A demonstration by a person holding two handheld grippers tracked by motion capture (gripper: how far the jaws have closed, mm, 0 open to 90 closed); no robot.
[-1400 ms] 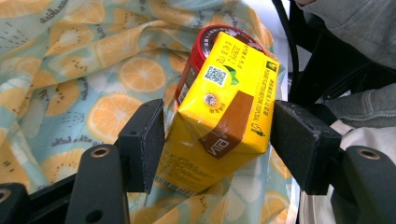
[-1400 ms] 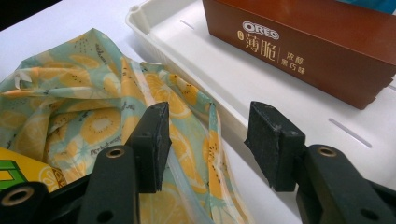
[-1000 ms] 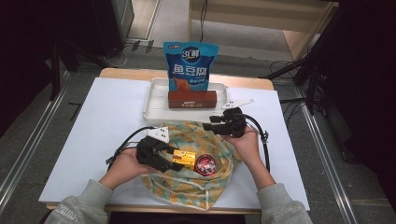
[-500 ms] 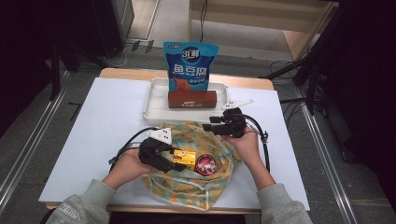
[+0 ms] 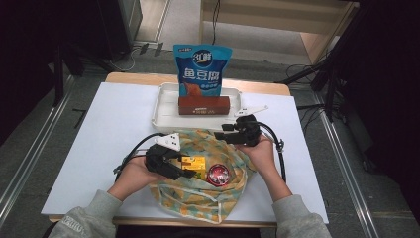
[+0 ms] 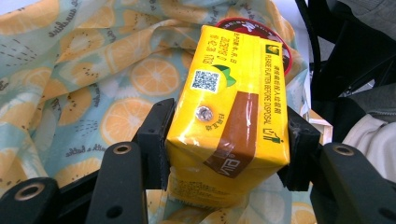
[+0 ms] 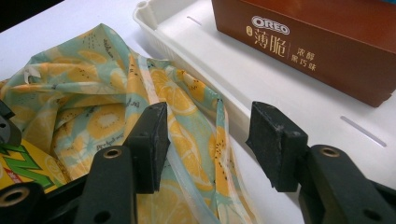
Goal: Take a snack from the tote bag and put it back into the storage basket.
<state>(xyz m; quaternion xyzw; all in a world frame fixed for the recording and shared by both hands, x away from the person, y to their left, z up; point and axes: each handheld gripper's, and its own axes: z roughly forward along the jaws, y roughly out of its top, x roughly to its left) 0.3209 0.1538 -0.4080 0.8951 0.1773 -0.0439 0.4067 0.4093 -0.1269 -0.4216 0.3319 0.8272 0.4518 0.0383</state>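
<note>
A yellow drink carton [image 6: 229,116] lies in the open mouth of a fruit-print cloth bag [image 5: 208,203] at the table's near edge. My left gripper [image 6: 226,140] has the carton between its jaws, which have just been closing, and both pads now press its sides. Behind the carton lies a round red-lidded tin [image 5: 218,174]. My right gripper [image 7: 208,130] stands open at the bag's far rim, the fabric edge [image 7: 187,116] running loose between its pads. In the high view the left gripper [image 5: 183,171] is at the carton [image 5: 193,163] and the right gripper [image 5: 223,135] is near the tray.
A white tray [image 5: 163,106] just beyond the bag holds a brown Oreo box [image 5: 204,105] and an upright blue snack pouch [image 5: 202,69]. The tray's rim [image 7: 224,70] is close to my right gripper. White tabletop stretches to the left and right.
The left gripper's jaws have drawn in onto the yellow carton. Both hands have stayed where they were.
</note>
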